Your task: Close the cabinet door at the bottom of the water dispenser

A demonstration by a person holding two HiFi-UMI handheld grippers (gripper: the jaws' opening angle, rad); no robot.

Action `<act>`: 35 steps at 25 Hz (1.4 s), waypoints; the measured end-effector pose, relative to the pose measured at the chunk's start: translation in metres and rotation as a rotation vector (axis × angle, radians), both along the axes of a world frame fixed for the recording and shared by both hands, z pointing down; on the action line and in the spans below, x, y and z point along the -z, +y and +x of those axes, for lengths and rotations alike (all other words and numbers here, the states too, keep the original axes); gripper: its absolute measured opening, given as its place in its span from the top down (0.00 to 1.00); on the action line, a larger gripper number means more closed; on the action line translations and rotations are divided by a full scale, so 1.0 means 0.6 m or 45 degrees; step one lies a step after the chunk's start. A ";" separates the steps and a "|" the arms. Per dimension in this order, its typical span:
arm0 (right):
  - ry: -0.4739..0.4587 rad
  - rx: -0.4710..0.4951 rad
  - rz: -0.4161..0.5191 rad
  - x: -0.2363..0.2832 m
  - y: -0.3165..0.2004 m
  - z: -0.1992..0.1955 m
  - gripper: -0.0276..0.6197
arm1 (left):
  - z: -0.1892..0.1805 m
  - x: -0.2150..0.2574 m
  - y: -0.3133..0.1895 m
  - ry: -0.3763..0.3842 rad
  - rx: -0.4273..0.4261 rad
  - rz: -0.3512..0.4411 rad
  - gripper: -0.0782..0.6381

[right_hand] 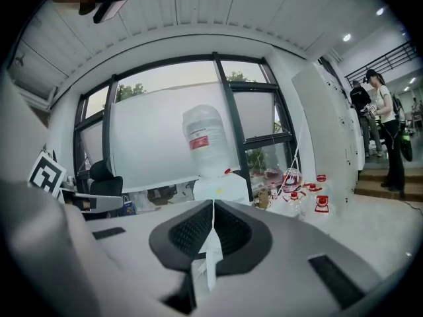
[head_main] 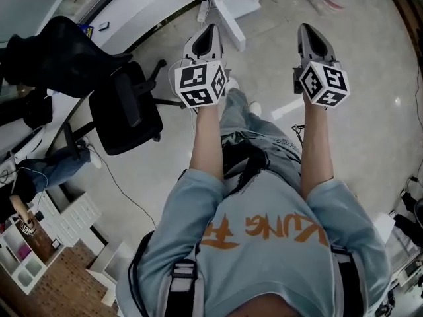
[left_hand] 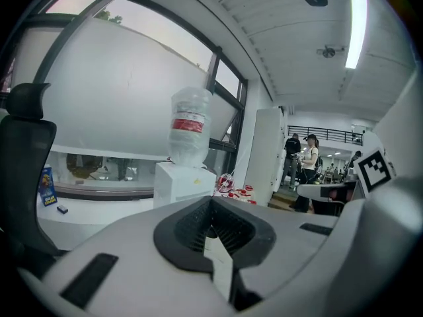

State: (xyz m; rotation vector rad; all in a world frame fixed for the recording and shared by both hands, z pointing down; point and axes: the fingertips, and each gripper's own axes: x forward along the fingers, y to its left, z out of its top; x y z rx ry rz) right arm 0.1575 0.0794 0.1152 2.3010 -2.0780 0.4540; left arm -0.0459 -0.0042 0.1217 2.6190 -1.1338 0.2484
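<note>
The white water dispenser (left_hand: 181,185) with a clear bottle (left_hand: 189,127) on top stands ahead by the window; it also shows in the right gripper view, the dispenser (right_hand: 222,188) under its bottle (right_hand: 205,141). From above, a white panel (head_main: 230,22) juts from the dispenser's foot toward me and looks like the open cabinet door. Both gripper views hide the lower cabinet behind the jaws. My left gripper (head_main: 210,33) and right gripper (head_main: 308,32) are held forward side by side, short of the dispenser. Each is shut with nothing between its pads.
A black office chair (head_main: 125,108) stands at my left beside a desk with a dark jacket (head_main: 59,50). Several red-capped water bottles (right_hand: 299,189) sit on the floor right of the dispenser. A tall white cabinet (left_hand: 264,158) and two people (left_hand: 307,161) are further right.
</note>
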 end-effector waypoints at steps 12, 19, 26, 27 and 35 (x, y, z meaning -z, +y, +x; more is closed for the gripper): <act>0.033 0.014 0.005 0.014 -0.110 0.046 0.91 | 0.067 -0.001 -0.104 0.014 -0.039 -0.006 0.86; 0.018 0.088 -0.040 -0.015 -0.210 0.005 0.91 | 0.035 -0.031 -0.179 0.002 0.004 -0.059 0.86; 0.086 0.174 -0.131 -0.068 -0.285 -0.049 0.91 | -0.003 -0.104 -0.238 0.031 0.065 -0.136 0.86; 0.084 0.180 -0.150 -0.081 -0.292 -0.053 0.91 | -0.005 -0.118 -0.245 0.035 0.076 -0.154 0.86; 0.070 0.255 -0.294 -0.202 -0.318 -0.066 0.91 | -0.017 -0.229 -0.264 0.018 0.134 -0.275 0.86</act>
